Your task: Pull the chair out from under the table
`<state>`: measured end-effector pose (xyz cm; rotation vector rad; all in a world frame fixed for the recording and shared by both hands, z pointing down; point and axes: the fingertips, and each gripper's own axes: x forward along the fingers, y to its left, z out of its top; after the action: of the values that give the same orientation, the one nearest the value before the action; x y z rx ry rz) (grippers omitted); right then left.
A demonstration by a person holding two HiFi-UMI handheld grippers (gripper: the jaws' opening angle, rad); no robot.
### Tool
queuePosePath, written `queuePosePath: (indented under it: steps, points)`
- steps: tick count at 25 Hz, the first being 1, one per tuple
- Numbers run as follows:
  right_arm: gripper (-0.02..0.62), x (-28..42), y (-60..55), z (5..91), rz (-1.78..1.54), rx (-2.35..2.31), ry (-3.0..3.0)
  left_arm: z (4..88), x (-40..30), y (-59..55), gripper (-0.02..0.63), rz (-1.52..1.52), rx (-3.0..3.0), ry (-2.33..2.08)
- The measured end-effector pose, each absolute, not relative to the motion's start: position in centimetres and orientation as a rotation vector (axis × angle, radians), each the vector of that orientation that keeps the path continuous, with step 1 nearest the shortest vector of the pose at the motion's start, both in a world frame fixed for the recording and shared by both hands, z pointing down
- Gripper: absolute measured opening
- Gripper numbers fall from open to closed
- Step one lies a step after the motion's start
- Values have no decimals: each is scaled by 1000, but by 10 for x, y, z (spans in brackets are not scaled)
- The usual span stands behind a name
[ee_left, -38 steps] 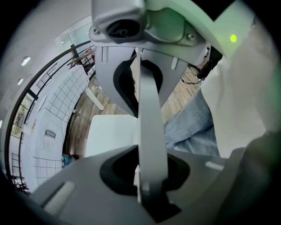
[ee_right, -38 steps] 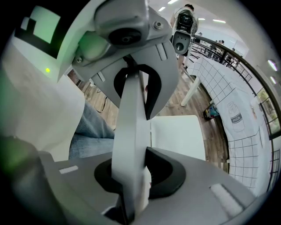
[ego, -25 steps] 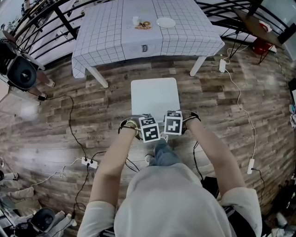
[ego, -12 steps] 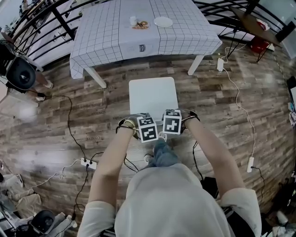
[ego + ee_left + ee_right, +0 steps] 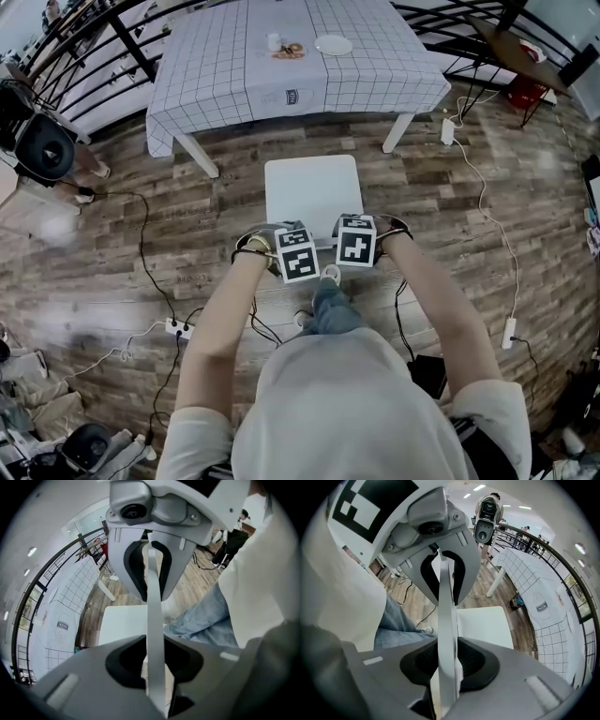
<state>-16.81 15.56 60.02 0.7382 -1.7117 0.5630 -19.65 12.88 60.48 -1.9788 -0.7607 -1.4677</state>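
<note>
Chair [image 5: 312, 192], white, stood clear of tabletop [image 5: 375, 75], on floor [image 5: 431, 216]. Probably light, rigid, smooth; best hold at thin backrest [image 5: 154, 630] top. Left gripper [image 5: 154, 667], right gripper [image 5: 446, 667]: jaws had just been opening, slightly apart, backrest between.

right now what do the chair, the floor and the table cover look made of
Chair: smooth matte white, plastic or painted wood; unclear. Floor: wood or laminate planks, visible grain, seams, slight sheen. Table cover: white gridded fabric, likely; it drapes over the table edges.
</note>
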Motion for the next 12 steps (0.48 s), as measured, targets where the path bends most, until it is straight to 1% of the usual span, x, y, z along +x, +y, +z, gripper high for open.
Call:
queuePosePath:
  steps: [12]
  points:
    - [86, -167, 150, 582, 539, 796, -1707, 590, -195, 123, 94, -1450, -1976, -743]
